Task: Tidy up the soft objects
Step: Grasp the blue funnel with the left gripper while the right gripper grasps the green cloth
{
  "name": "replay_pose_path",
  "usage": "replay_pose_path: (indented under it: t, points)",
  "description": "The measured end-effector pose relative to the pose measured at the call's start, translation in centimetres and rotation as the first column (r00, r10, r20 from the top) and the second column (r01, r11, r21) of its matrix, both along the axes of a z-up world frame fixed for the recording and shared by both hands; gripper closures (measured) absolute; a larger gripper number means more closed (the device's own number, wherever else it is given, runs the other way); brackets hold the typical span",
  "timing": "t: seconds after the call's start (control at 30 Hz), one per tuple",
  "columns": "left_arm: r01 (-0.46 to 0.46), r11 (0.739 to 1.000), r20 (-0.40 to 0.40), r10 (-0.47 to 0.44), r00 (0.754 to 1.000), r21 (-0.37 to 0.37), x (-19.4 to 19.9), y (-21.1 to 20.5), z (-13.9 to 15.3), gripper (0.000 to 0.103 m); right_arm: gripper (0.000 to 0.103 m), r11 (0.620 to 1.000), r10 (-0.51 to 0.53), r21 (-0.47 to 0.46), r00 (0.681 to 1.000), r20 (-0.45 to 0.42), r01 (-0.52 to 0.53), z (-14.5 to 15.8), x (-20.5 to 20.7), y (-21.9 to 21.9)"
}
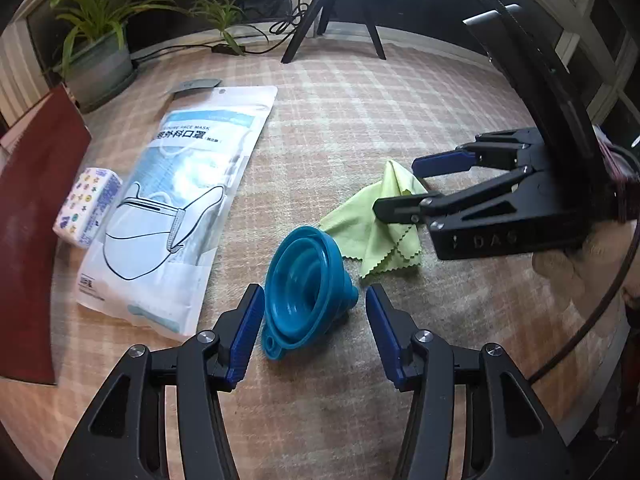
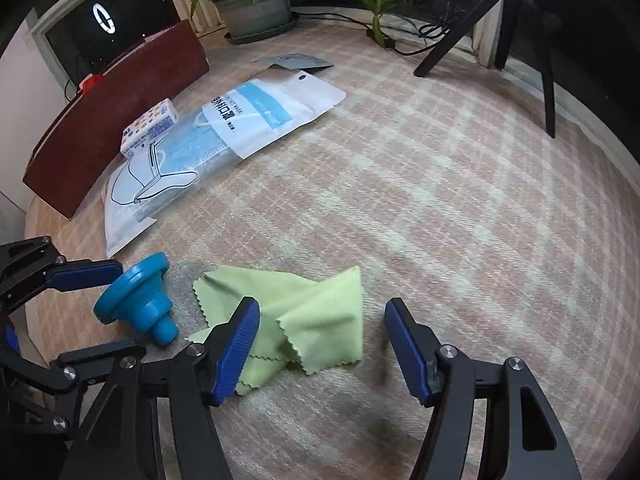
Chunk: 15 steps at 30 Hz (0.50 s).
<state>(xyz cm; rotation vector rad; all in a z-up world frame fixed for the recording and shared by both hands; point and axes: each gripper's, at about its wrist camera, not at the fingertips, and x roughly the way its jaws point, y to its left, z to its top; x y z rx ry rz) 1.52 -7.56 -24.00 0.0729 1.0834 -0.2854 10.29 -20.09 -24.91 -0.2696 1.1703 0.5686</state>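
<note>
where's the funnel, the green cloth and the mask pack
funnel (image 1: 304, 280), left wrist view, on its ribbed inner cone
green cloth (image 2: 320, 320), right wrist view, on the top folded layer
mask pack (image 1: 176, 200), left wrist view, on the printed mask drawing

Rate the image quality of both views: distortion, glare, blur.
Left wrist: strong fisheye bending, dark corners, glare on the mask pack, sharp funnel, red board blurred at the edge. Right wrist: same bending, sharp cloth, ring-light reflection in the window.

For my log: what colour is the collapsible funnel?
Teal blue funnel; clearest in the left wrist view.
</note>
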Motion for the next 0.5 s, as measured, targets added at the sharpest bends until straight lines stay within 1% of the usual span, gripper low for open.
replay_pose_path:
  t: [0.1,0.17,0.23,0.3,0.33,0.4,0.43,0.47,0.5]
  points:
    - [-0.011,1.000,-0.005,0.011,1.000,-0.013,0.2,0.1,-0.3,0.051,0.042,1.000,0.005,-0.017,1.000,0.014,-0.005,-0.1,-0.1,0.4]
    - [-0.016,1.000,-0.007,0.016,1.000,-0.023,0.3,0.2,-0.5,0.052,0.042,1.000,0.006,-0.009,1.000,0.010,-0.006,-0.1,-0.1,0.4]
    - [-0.015,1.000,-0.004,0.015,1.000,-0.024,0.3,0.1,-0.6,0.058,0.044,1.000,0.013,-0.016,1.000,0.015,-0.013,-0.1,-0.3,0.6]
    - [-0.014,1.000,-0.009,0.014,1.000,-0.021,0.4,0.0,-0.8,0.066,0.050,0.999,0.028,-0.029,0.999,0.023,-0.027,-0.1,-0.6,0.8]
    - [-0.013,1.000,-0.012,0.012,1.000,-0.019,0.4,-0.1,-1.0,0.066,0.051,0.999,0.032,-0.033,0.999,0.025,-0.031,-0.1,-0.8,0.9]
    - [-0.009,1.000,-0.003,0.009,1.000,-0.014,0.2,-0.2,-1.1,0.067,0.057,0.998,0.041,-0.042,0.999,0.033,-0.040,-0.1,-1.0,1.1]
    - [-0.005,1.000,0.000,0.005,1.000,-0.014,0.1,-0.2,-1.1,0.070,0.059,0.998,0.044,-0.046,0.998,0.036,-0.042,-0.1,-1.1,1.2]
    - [-0.002,1.000,-0.003,0.002,1.000,-0.018,0.1,-0.3,-1.2,0.074,0.062,0.998,0.045,-0.048,0.998,0.037,-0.043,-0.1,-1.2,1.2]
    - [0.000,1.000,-0.006,0.000,1.000,-0.025,0.1,-0.3,-1.2,0.076,0.066,0.998,0.045,-0.049,0.998,0.039,-0.043,0.0,-1.4,1.3]
